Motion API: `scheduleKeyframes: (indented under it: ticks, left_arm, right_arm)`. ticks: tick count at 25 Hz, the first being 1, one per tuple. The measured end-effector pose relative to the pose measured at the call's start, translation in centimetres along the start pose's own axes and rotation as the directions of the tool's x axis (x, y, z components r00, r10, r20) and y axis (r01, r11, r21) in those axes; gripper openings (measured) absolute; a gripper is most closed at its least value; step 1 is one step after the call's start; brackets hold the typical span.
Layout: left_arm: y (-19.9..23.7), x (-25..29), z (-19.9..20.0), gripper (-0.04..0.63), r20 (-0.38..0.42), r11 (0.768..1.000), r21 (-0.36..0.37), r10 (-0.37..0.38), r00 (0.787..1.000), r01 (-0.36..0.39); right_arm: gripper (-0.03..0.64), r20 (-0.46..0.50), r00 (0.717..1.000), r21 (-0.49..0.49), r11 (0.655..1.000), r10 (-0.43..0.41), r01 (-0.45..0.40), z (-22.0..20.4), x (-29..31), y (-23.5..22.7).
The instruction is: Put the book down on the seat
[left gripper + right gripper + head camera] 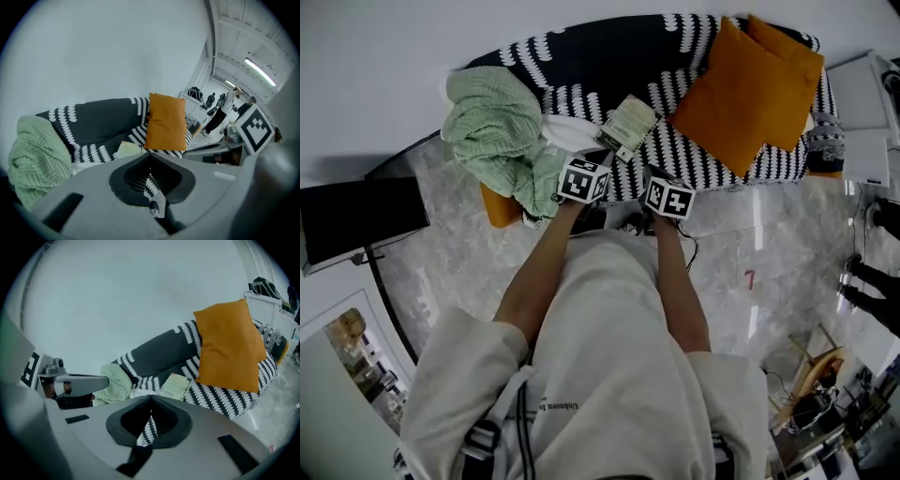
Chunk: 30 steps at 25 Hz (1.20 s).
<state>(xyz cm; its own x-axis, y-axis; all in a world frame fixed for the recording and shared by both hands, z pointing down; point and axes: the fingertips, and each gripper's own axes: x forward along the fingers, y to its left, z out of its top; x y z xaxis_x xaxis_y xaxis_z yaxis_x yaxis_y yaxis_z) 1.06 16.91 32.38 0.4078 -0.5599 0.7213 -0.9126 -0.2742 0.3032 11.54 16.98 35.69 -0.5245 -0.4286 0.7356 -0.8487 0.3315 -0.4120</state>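
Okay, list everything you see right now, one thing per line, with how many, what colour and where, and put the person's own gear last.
seat: one, black with white pattern, against the wall
book: one, pale green, lying on the seat near its middle
blanket: one, light green knit, heaped on the seat's left end
cushions: two, it seems, orange, overlapping on the seat's right part
white cloth: one, white, between blanket and book
screen: one, black, on the floor at left
floor: one, pale marble, in front of the seat
left gripper: one, grey, shut and empty, short of the seat
right gripper: one, grey, shut and empty, beside the left
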Motion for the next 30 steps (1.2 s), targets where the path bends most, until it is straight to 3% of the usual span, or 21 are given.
scheduleKeyframes:
  ticks: [9,30]
  left_arm:
    - [-2.7,-1.1,-2.5,0.006,0.011,1.000,-0.008,0.004,1.000,-0.004]
    - [-5.7,-2.9,-3.7,0.006,0.075,1.000,-0.010,0.020,0.997,-0.019]
  right_arm:
    - [0.008,0.025,1.000,-0.106,0.994,0.012,-0.010,-0.9,-2.6,0.2]
    - [0.006,0.045,0.999,-0.196,0.981,0.021,-0.012,-2.5,-5.8,0.2]
